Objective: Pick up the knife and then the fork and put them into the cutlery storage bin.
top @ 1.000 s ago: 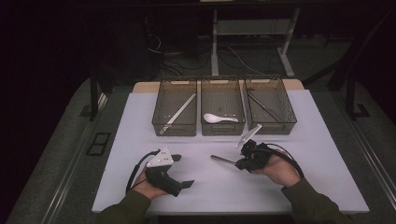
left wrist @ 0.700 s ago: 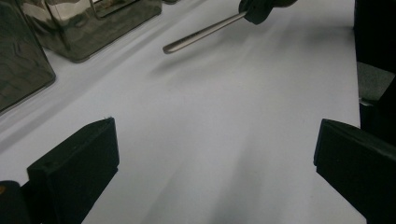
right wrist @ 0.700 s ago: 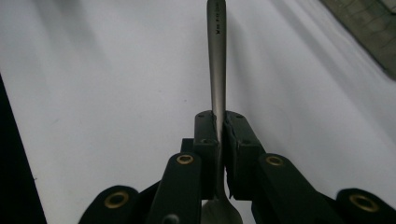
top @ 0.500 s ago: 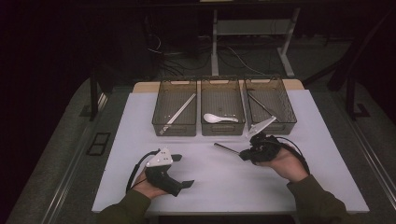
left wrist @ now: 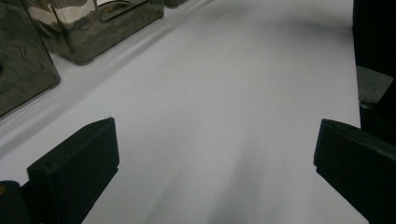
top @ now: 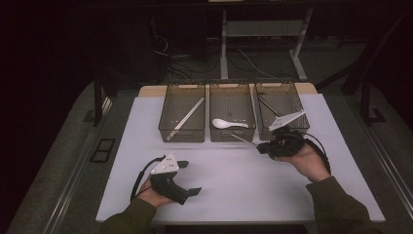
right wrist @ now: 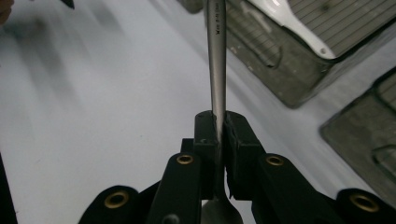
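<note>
My right gripper (top: pixel 263 147) hovers in front of the gap between the middle bin (top: pixel 232 117) and the right bin (top: pixel 281 107), shut on a metal spoon (top: pixel 245 142). In the right gripper view the pads of the right gripper (right wrist: pixel 218 122) pinch the metal spoon (right wrist: pixel 216 51) low on its handle. The handle runs away from me toward the bins, and the bowl sits behind the pads. My left gripper (top: pixel 189 178) rests at the near left of the white mat (top: pixel 234 190). Its jaws stand wide apart in the left gripper view (left wrist: pixel 215 158), with bare mat between them.
Three dark see-through bins stand in a row at the far edge of the mat. The left bin (top: pixel 182 117) holds a long pale stick-like utensil (top: pixel 187 117), the middle one a white spoon (top: pixel 228 124), the right one a thin dark utensil (top: pixel 269 106). The table drops off beyond the mat.
My right gripper has risen and moved to the right and toward the bins, carrying the metal spoon. The left gripper has kept still.
</note>
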Tool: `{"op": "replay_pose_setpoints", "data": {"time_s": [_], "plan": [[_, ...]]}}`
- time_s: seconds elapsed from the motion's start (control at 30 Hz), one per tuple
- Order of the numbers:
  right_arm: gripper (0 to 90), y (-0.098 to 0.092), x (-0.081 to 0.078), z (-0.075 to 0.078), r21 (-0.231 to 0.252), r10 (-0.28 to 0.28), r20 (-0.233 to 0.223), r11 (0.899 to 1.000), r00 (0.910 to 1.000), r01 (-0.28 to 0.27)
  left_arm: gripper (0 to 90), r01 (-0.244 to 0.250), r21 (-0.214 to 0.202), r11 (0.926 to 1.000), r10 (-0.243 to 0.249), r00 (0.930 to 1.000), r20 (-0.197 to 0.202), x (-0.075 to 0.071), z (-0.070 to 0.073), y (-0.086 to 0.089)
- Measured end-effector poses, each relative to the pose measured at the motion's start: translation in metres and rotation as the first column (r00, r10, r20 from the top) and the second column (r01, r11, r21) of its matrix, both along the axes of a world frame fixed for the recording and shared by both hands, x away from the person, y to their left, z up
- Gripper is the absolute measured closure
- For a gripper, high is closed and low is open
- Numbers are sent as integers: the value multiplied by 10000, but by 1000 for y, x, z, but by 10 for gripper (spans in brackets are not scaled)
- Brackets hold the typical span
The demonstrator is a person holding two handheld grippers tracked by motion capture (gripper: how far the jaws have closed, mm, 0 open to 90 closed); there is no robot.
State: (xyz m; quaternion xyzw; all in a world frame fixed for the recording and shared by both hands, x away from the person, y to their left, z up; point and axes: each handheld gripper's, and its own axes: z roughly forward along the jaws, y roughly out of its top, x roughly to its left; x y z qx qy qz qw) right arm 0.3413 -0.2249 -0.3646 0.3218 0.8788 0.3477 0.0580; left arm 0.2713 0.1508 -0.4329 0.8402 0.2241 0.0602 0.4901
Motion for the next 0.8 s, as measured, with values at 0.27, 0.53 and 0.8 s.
{"op": "replay_pose_setpoints", "data": {"time_s": [0.27,0.53,0.8], "plan": [[838,-21,18,13,425,-759,406,9963,9963,742,0,26,22,10000,-26,10000,14,0,0,0],[838,-40,40,16,532,-1589,598,9863,9855,1558,0,16,39,10000,-16,10000,44,0,1,0],[837,-58,63,19,547,-2473,645,9682,9668,2441,0,-63,1,10000,63,10000,37,-1,2,0]]}}
